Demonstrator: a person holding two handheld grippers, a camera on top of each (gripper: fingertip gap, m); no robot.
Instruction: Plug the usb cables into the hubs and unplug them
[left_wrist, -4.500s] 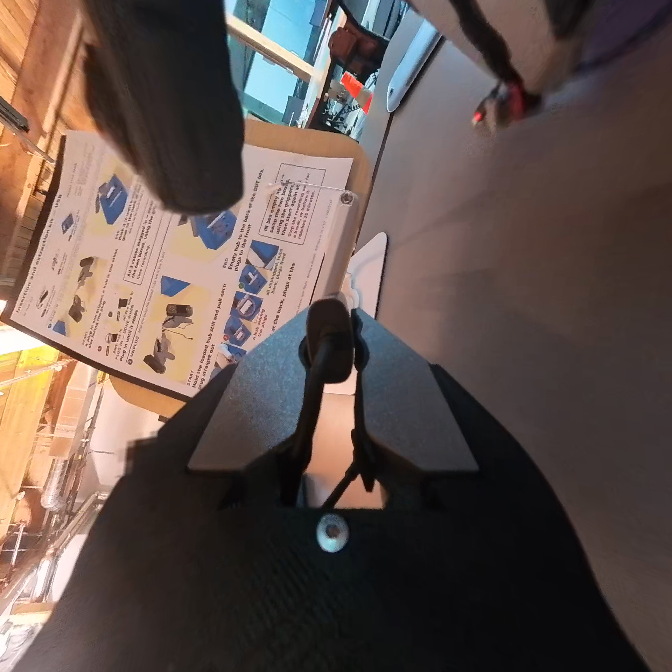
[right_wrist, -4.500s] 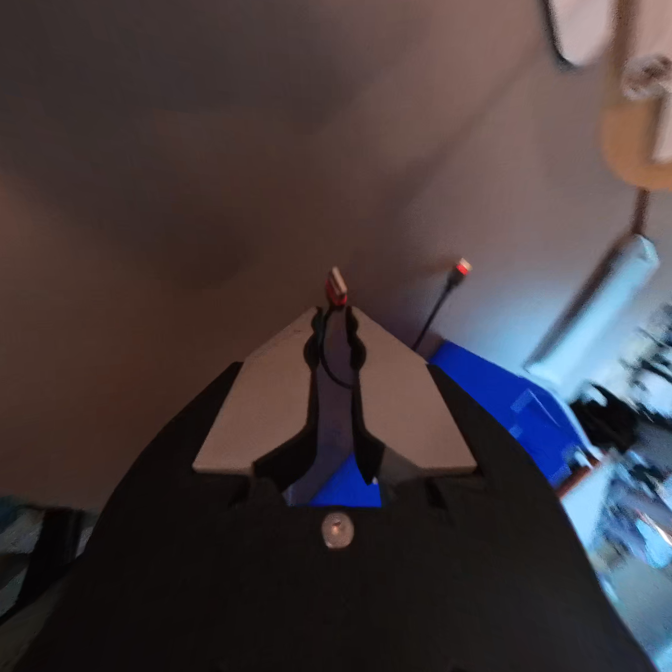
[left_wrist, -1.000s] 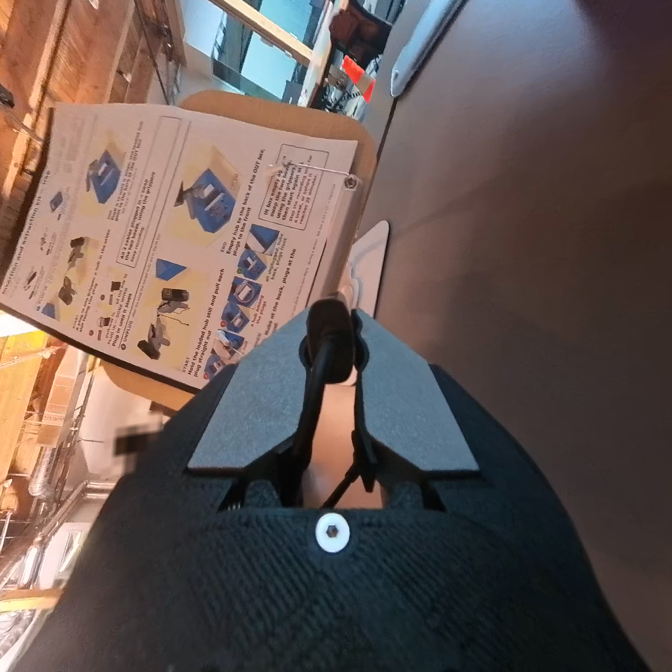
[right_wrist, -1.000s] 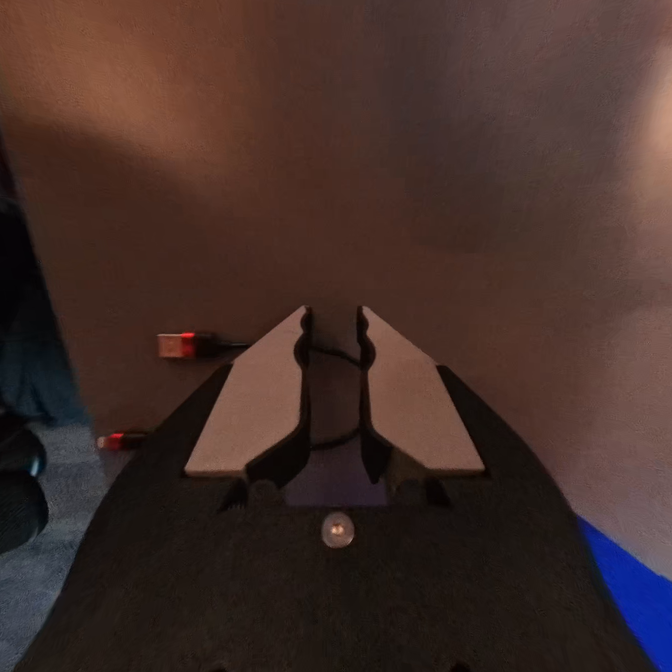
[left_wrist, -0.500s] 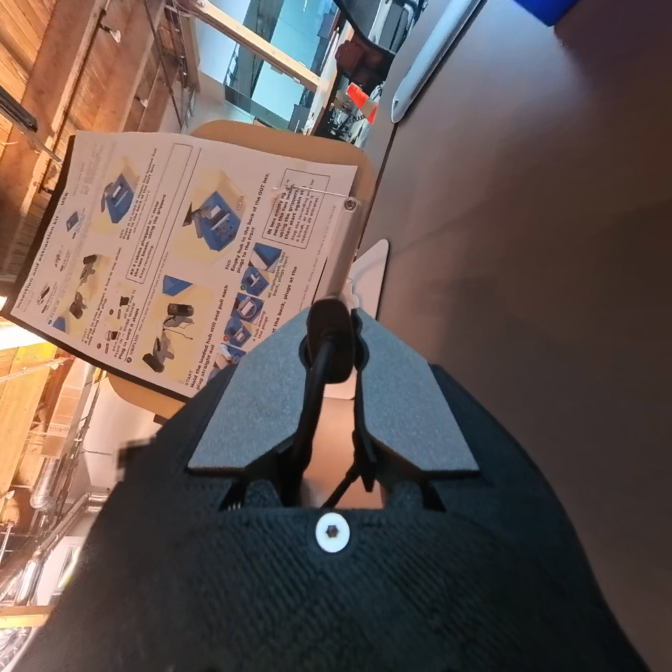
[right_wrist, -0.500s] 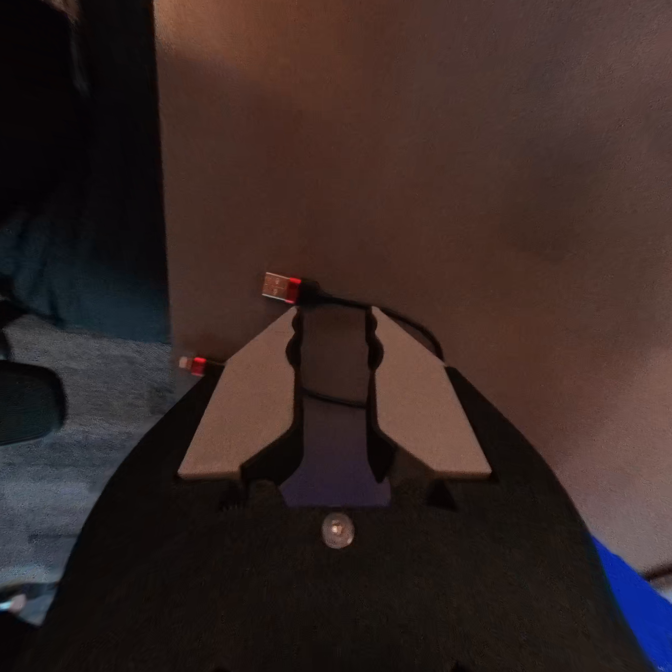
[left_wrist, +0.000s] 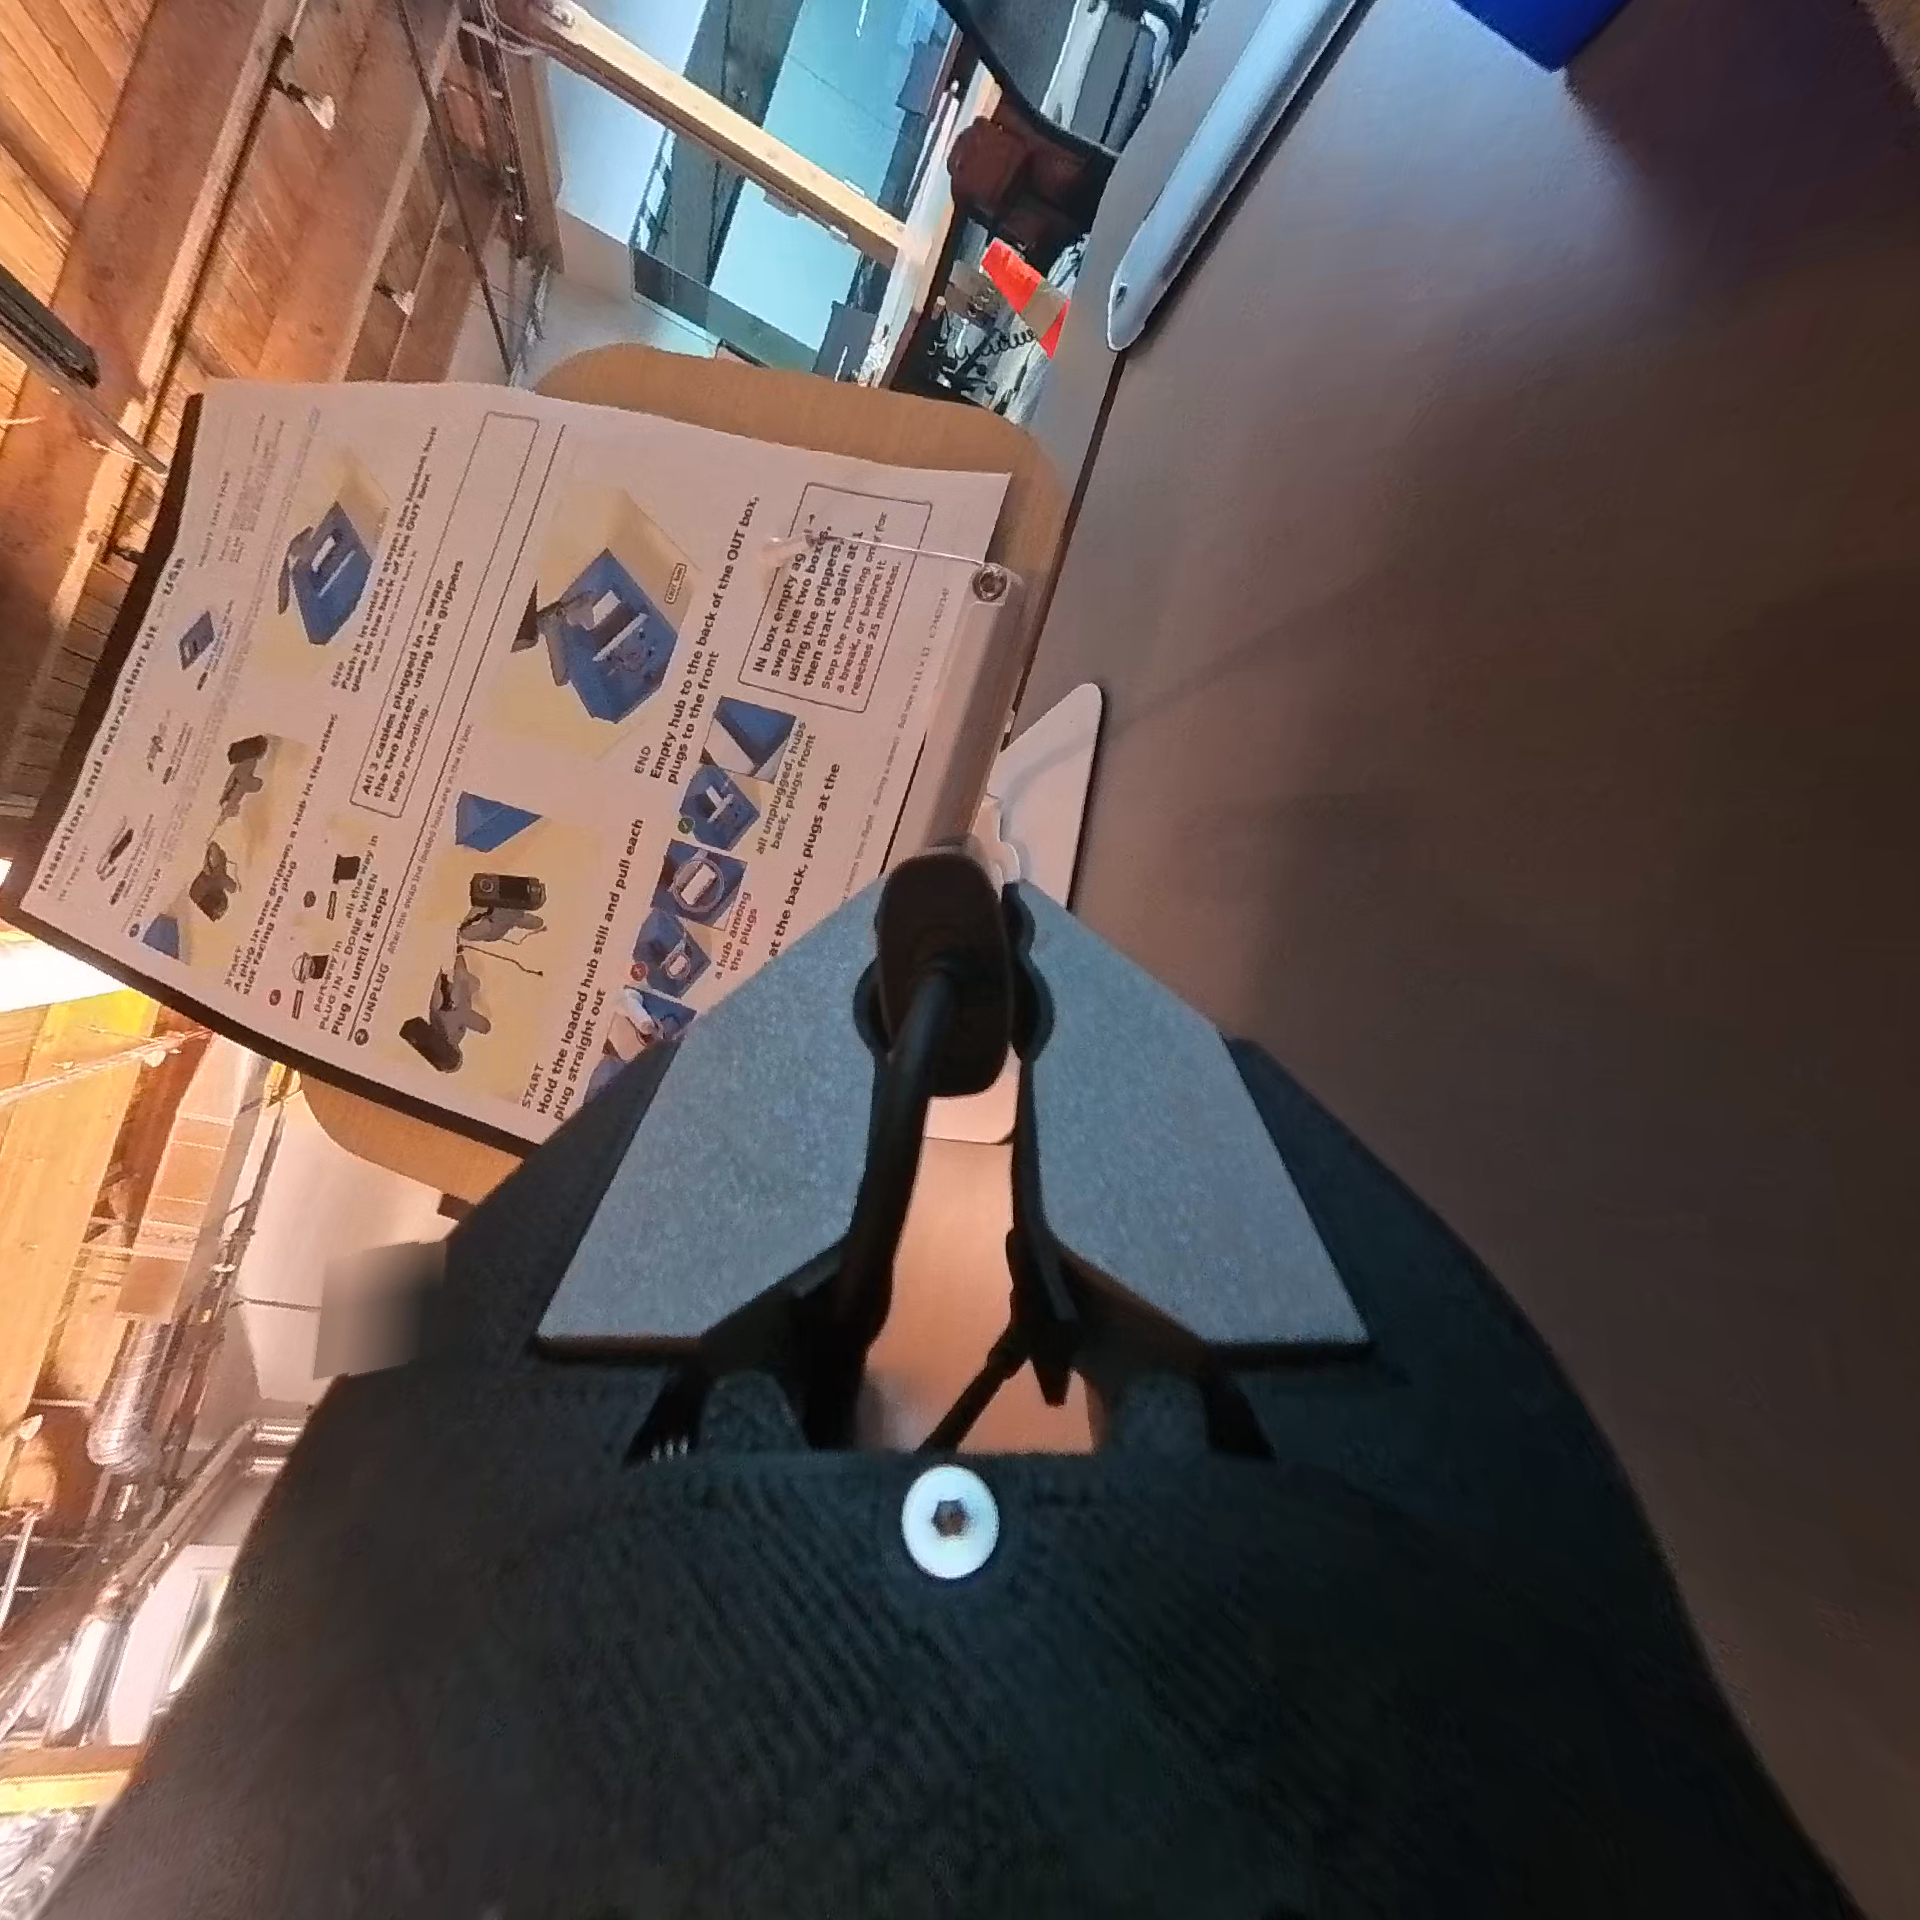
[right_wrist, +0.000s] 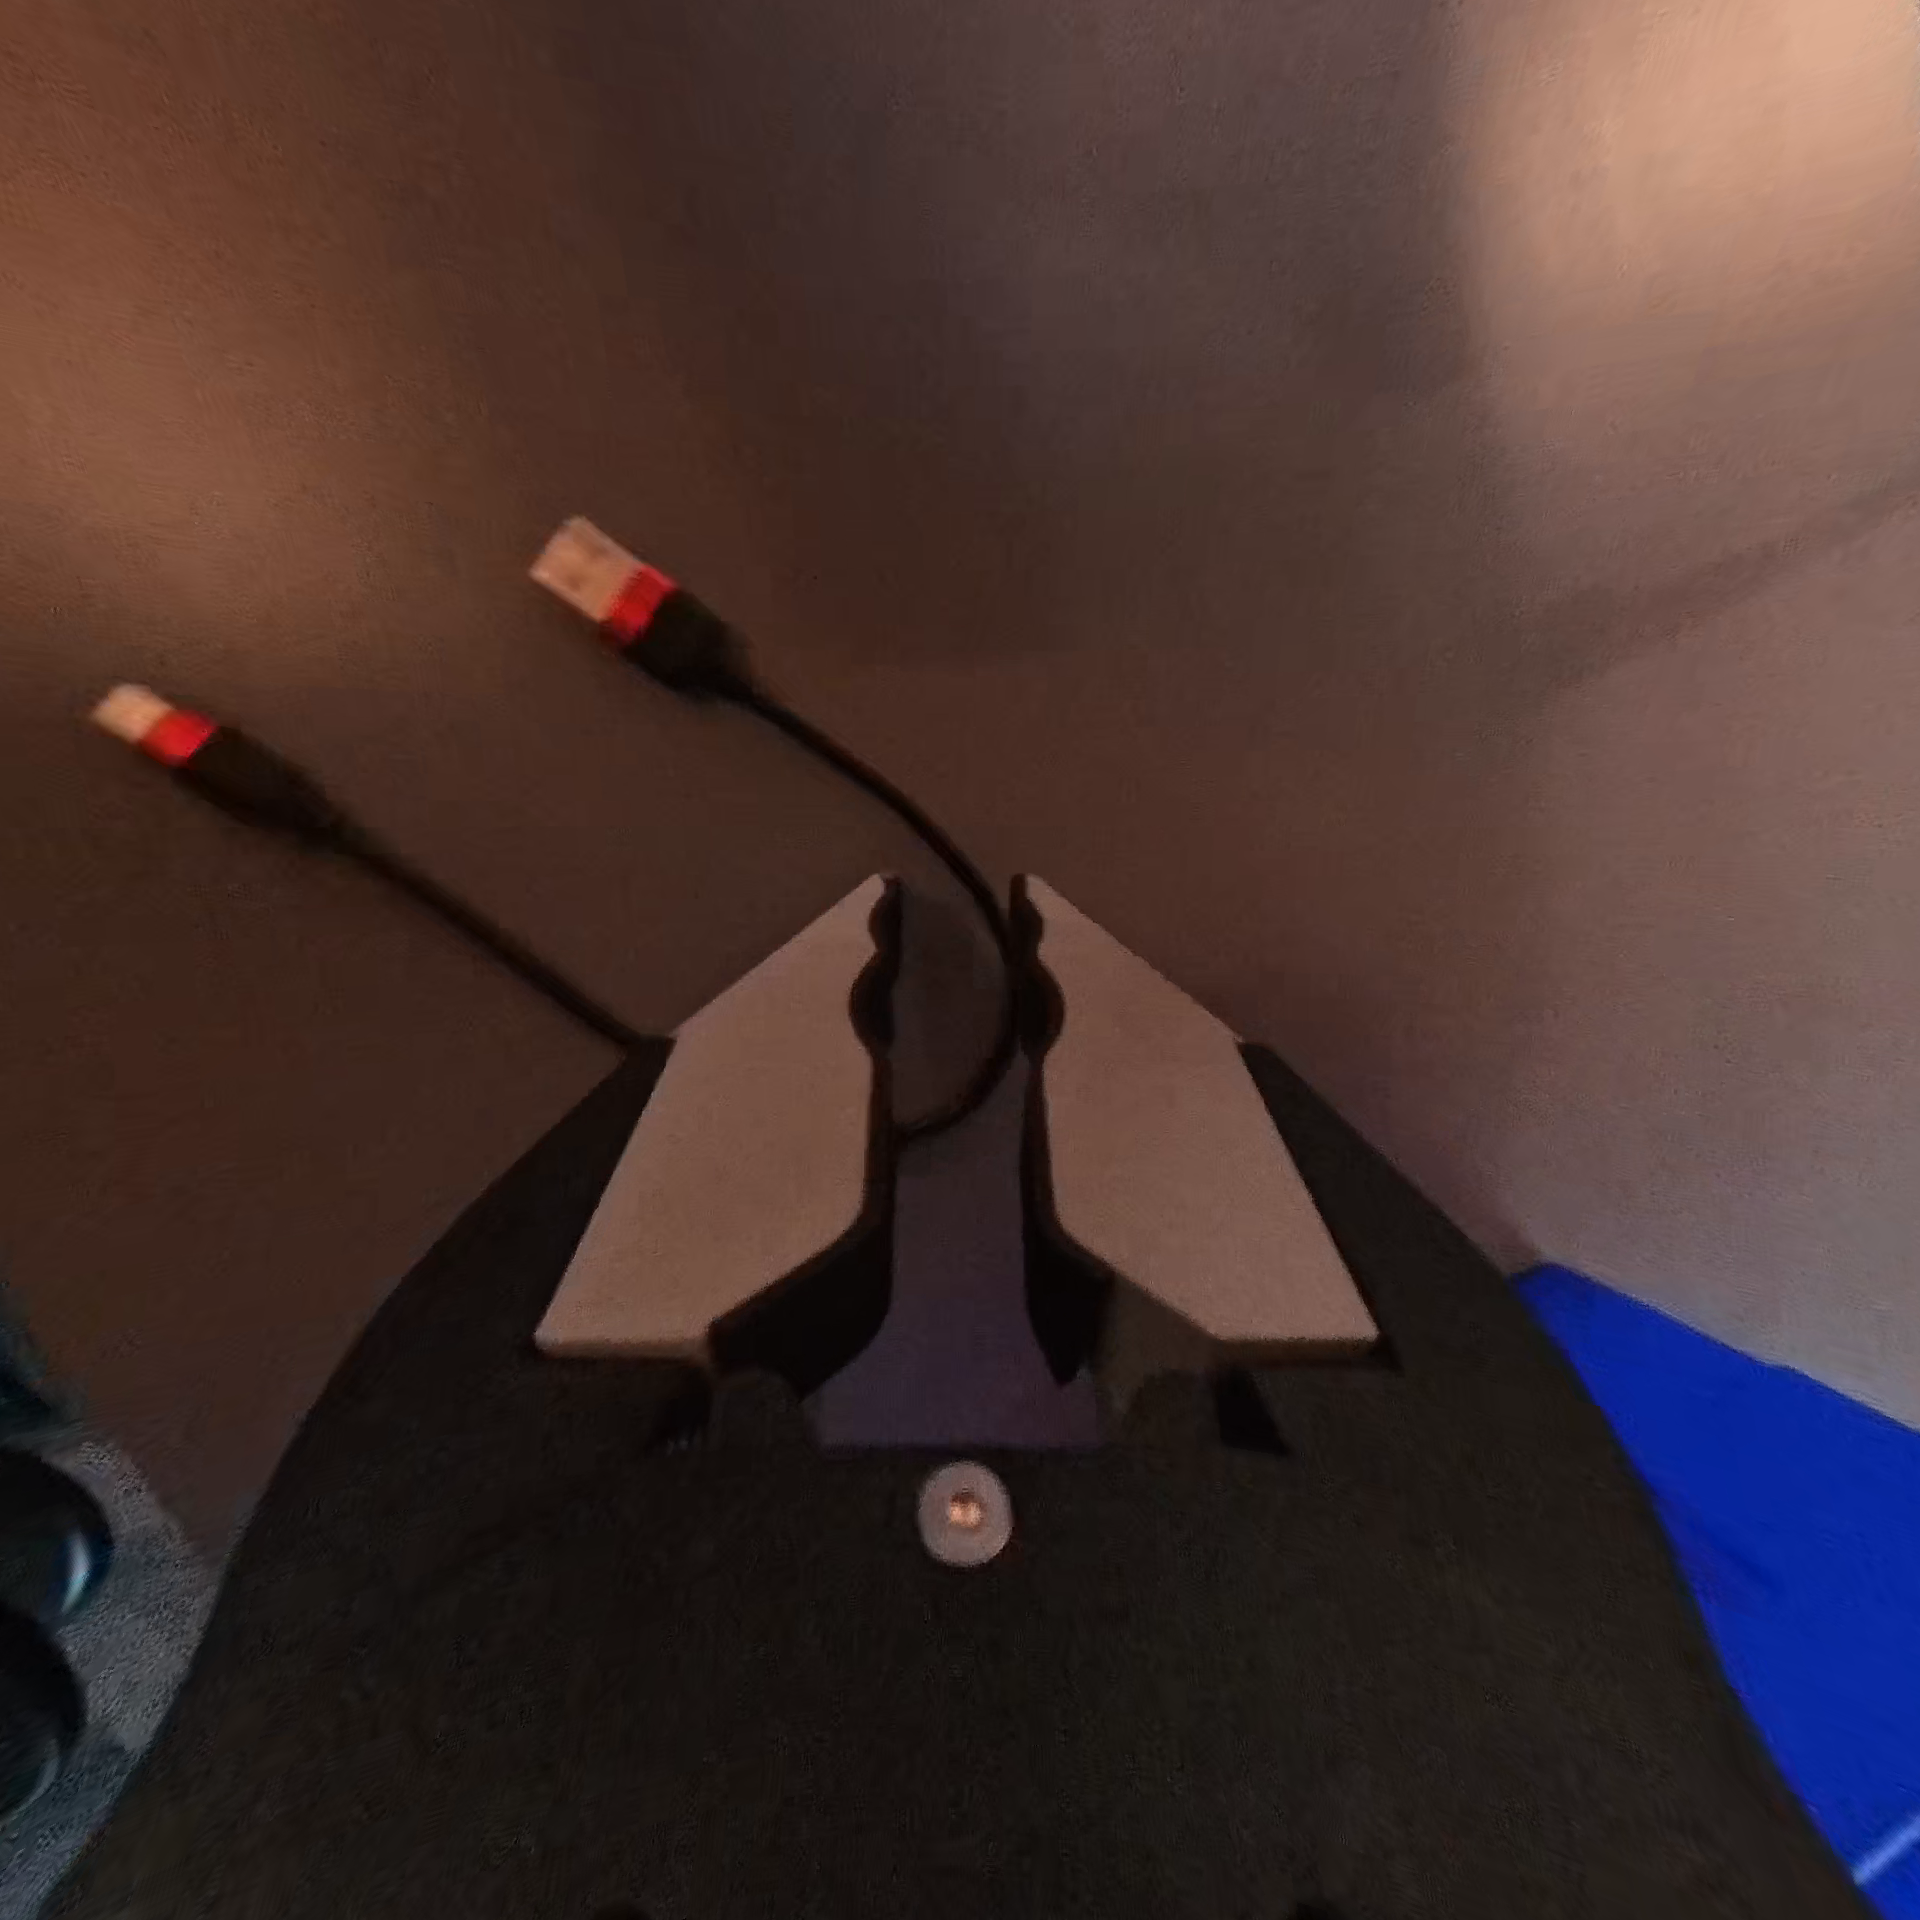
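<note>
In the left wrist view my left gripper (left_wrist: 951, 904) is shut on a black oblong hub end (left_wrist: 940, 997), whose black cord (left_wrist: 894, 1132) runs back between the fingers. It is held in the air beside the dark table (left_wrist: 1507, 727). In the right wrist view my right gripper (right_wrist: 954, 894) is open and low over the table. Two black USB cables lie ahead and to the left, each with a red-banded metal plug: one close (right_wrist: 613, 587), one farther left (right_wrist: 156, 727). The nearer cable (right_wrist: 883, 800) curves into the gap between my fingers without being clamped.
A printed instruction sheet (left_wrist: 520, 675) on a wooden board stands past the left gripper, with a white stand (left_wrist: 1049, 769) at the table edge. A blue box shows at lower right in the right wrist view (right_wrist: 1714, 1558) and at the top right corner in the left wrist view (left_wrist: 1558, 31). The floor (right_wrist: 104, 1507) lies left of the table. The left gripper's tips are roughly 20 cm from the right gripper's.
The right gripper held a red-banded plug 4.5 s ago; it has let go and swung over the table, so both plugs now lie ahead-left. The left gripper still holds the hub.
</note>
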